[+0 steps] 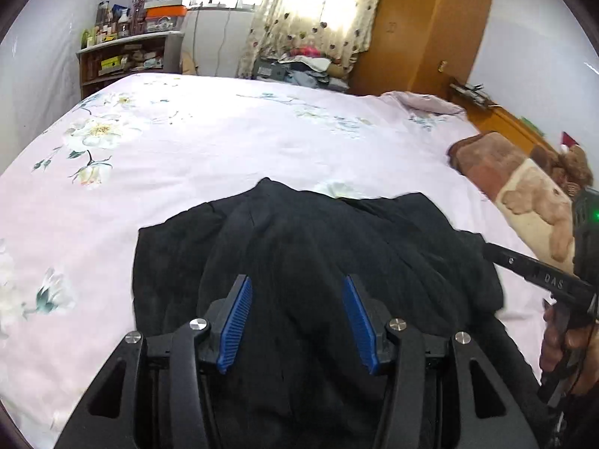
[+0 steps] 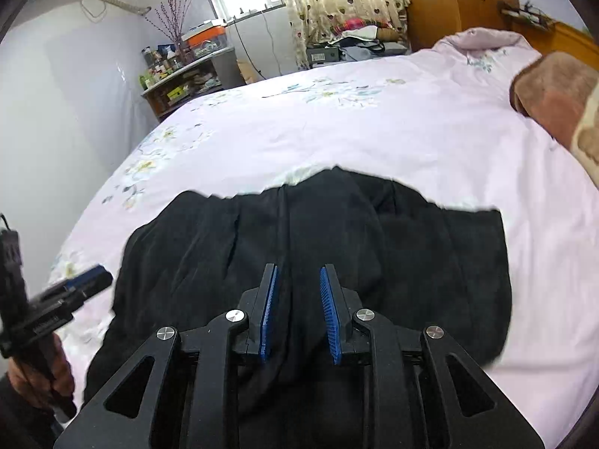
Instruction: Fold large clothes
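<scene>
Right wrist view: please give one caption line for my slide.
Open right gripper above a rumpled black garment spread on the floral pink bed cover.

Both my wrist cameras look forward along my tongs, low and close over the black garment point(image 1: 307, 247), sharing the bed point(image 1: 209, 142) and window wall.

Home bedroom, floral-sheeted bed point(image 1: 224, 142), wooden wardrobe point(image 1: 423, 30), curtained window point(image 1: 318, 11), seemingly cluttered shelf point(image 1: 123, 56)
</scene>
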{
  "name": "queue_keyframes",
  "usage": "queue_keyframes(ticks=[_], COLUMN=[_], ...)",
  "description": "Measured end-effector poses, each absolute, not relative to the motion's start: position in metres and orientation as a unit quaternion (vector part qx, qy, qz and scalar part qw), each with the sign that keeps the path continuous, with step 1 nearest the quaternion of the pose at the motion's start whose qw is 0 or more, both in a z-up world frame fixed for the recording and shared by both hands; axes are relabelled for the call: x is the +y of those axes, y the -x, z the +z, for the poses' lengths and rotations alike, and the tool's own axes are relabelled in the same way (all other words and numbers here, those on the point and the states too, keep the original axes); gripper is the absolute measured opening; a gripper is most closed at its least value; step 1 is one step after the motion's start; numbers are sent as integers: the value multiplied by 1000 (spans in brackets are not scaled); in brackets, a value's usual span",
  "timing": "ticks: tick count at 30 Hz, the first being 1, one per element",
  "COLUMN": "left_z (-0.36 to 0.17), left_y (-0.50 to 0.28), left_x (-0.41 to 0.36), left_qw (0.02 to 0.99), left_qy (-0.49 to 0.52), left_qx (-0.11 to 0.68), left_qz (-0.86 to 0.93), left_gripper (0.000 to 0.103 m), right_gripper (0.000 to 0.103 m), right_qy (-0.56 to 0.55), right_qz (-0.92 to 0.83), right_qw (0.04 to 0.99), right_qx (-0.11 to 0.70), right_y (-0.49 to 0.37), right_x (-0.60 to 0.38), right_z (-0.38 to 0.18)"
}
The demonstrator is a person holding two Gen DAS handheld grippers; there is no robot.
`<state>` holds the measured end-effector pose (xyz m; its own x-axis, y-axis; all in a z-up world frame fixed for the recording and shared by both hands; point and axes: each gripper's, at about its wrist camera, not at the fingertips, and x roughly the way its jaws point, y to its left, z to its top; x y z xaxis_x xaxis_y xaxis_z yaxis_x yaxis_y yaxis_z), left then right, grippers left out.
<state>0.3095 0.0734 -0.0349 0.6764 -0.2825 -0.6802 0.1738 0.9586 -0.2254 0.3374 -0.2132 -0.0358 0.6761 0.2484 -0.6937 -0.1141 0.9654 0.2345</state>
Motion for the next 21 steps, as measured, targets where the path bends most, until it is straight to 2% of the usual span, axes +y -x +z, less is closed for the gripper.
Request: queue_keyframes(ticks=[4,7,10,14,17,19,21], left_z=[-91,-116,-117,-84,-54,-49,-61], left_y=[-329,-310,-309,-304,-282,-268,-265], left_x=[76,76,72,78,79,71,58], left_qw=[888,894,893,894,907,907,898], left_qy=[73,57,50,60,76,79,72], left_qx=[443,429,432,430,390,380,396], left_qz=[-102,-112,-112,-114,-139,-160,-175], left_gripper=[53,51,51,49,49,49,49], right_gripper=[24,21,21,22,23,23,23], right_qy=[-58,-63,-53,-69,-78,-69,-54], right_qz=[68,64,64,55,81,116,143], right_qw=[893,885,890,890,911,915,907], right_qx=[442,456,449,447,398,380,393], right_y=[-363,-351,-343,-342,-318,-300,-293], right_x=[-220,-233,-234,-235,-228,-209,-187], right_z=[-85,-114,-126,-97,-59,-46,-57])
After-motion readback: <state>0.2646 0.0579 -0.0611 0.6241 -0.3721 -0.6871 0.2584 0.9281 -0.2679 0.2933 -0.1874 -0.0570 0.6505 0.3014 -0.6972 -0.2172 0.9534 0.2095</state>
